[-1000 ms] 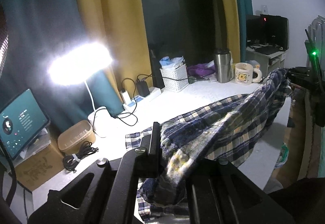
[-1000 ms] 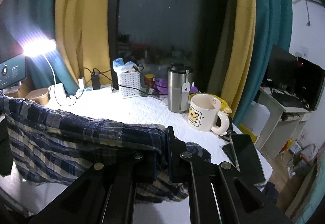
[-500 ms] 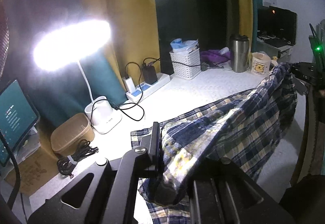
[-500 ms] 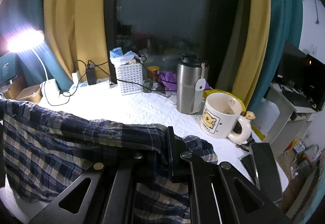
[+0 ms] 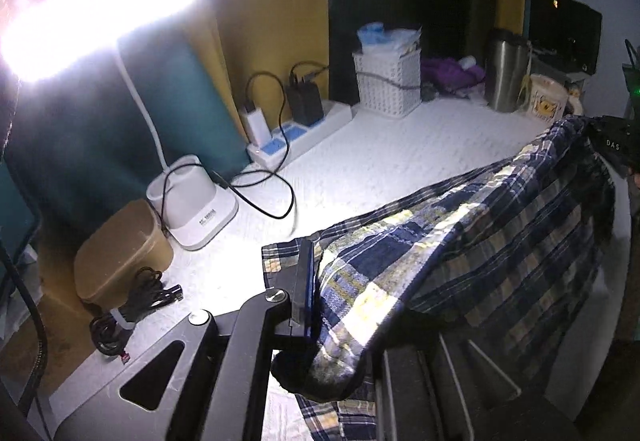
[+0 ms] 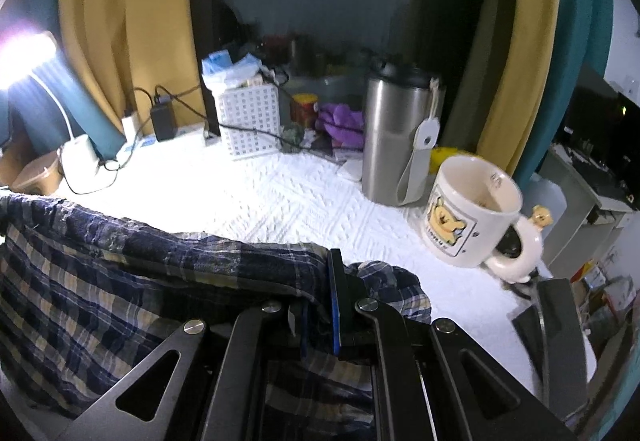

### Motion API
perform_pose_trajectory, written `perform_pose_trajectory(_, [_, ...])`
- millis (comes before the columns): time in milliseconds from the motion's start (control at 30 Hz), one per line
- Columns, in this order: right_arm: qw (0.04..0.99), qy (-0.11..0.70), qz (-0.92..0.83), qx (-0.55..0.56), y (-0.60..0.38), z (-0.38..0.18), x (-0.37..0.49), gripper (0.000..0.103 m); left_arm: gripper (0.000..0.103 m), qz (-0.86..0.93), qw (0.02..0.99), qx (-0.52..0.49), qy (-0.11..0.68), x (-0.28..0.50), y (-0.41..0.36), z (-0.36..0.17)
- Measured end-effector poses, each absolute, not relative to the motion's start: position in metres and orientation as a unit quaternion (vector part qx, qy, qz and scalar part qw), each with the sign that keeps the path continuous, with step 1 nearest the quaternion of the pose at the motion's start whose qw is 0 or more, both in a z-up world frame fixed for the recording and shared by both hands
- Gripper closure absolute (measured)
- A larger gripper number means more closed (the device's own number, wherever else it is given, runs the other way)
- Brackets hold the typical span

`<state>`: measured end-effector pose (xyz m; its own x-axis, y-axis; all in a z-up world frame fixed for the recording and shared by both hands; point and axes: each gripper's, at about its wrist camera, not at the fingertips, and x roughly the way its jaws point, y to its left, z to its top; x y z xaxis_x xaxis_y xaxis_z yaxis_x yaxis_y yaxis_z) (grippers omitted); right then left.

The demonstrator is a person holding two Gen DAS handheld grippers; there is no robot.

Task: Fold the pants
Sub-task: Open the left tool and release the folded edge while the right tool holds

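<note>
Navy, cream and yellow plaid pants [image 5: 472,241] hang stretched between my two grippers above the white textured table [image 5: 400,157]. My left gripper [image 5: 320,281] is shut on one end of the waistband, with cloth bunched over its right finger. My right gripper [image 6: 320,293] is shut on the other end, and the pants [image 6: 120,281] drape off to the left. In the left wrist view the right gripper [image 5: 612,145] shows at the far right edge, holding the cloth up. The lower part of the pants hangs toward the table's front edge.
At the back stand a lit desk lamp [image 5: 192,201], a power strip [image 5: 304,133] with cables, a white basket [image 6: 248,121], a steel tumbler [image 6: 396,141] and a bear mug [image 6: 472,213]. A tan box [image 5: 120,249] and a coiled cable [image 5: 132,305] lie at left. A phone [image 6: 556,317] lies at right.
Both grippers have carried the pants forward and lower toward the table; the lamp, mug and tumbler loom larger. The grips have not changed.
</note>
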<state>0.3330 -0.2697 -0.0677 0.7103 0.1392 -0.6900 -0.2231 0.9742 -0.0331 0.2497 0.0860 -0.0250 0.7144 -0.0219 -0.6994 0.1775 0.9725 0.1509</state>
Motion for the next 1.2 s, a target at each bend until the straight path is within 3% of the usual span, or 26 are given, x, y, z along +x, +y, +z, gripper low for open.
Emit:
perform_pose_trajectory(233, [0.908, 0.403, 0.1, -0.06, -0.261, -0.098, 0.361, 0.095, 0.092, -0.03, 0.903, 0.123, 0.41, 0.27, 0.091, -0.042])
perform_pose_trajectory(633, [0.898, 0.42, 0.115, -0.059, -0.25, -0.124, 0.382, 0.095, 0.092, -0.033, 0.88, 0.16, 0.446, 0.27, 0.085, -0.021])
perform_pose_trajectory(767, [0.897, 0.422, 0.11, -0.063, -0.251, -0.128, 0.385, 0.095, 0.081, -0.006, 0.865, 0.145, 0.48, 0.311, 0.107, -0.063])
perform_pose_trajectory(867, [0.898, 0.425, 0.1, -0.055, -0.257, -0.128, 0.387, 0.095, 0.081, 0.039, 0.86, 0.123, 0.494, 0.333, 0.13, -0.084])
perform_pose_trajectory(1133, [0.896, 0.43, 0.094, -0.054, -0.257, -0.121, 0.388, 0.095, 0.08, 0.049, 0.875, 0.055, 0.478, 0.311, 0.162, -0.076])
perform_pose_trajectory(1200, [0.898, 0.426, 0.091, -0.057, -0.256, -0.116, 0.387, 0.093, 0.076, 0.038, 0.879, 0.044, 0.474, 0.298, 0.162, -0.073])
